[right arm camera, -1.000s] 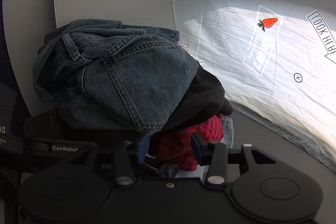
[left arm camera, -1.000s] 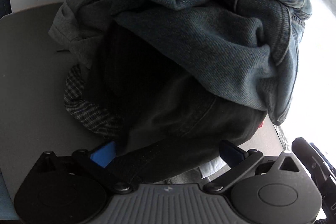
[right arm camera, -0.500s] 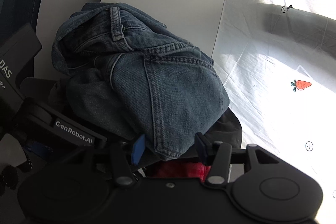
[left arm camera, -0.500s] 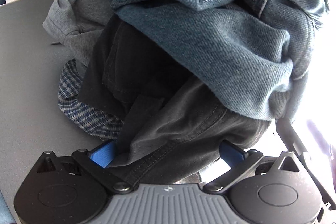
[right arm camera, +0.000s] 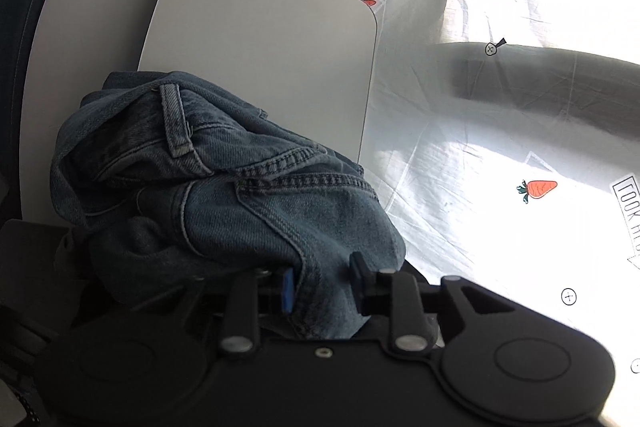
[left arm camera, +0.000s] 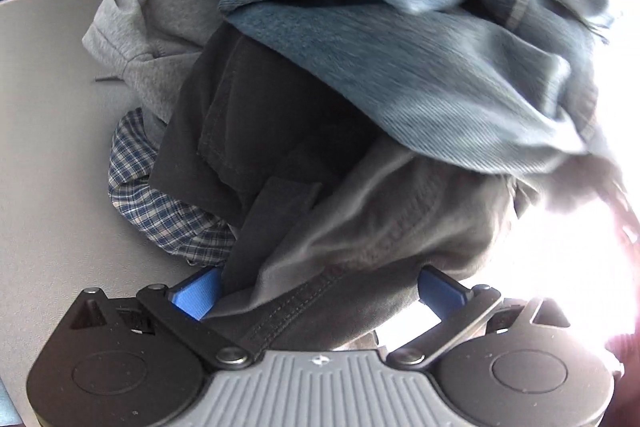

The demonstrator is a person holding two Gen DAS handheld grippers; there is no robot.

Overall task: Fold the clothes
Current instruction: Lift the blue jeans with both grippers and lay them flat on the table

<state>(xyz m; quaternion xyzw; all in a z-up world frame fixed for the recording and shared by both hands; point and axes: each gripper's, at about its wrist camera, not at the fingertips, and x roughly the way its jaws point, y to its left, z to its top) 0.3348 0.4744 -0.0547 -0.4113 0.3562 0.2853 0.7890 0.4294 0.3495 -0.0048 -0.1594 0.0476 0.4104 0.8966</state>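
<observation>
While clothes lie heaped, unfolded, at counter edge: left tongs wide apart around dark trousers; right tongs pinch jeans. Folding all remains.

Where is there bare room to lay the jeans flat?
Bare grey tabletop lies left of the pile, bordered by the grey sweatshirt and plaid shirt. The carrot-print sheet right of the jeans is open too. Between the left gripper and right gripper it is crowded.

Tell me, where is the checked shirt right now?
In the left wrist view, the blue checked shirt lies low on the pile's left side, under the black garment, below the grey hoodie.
</observation>
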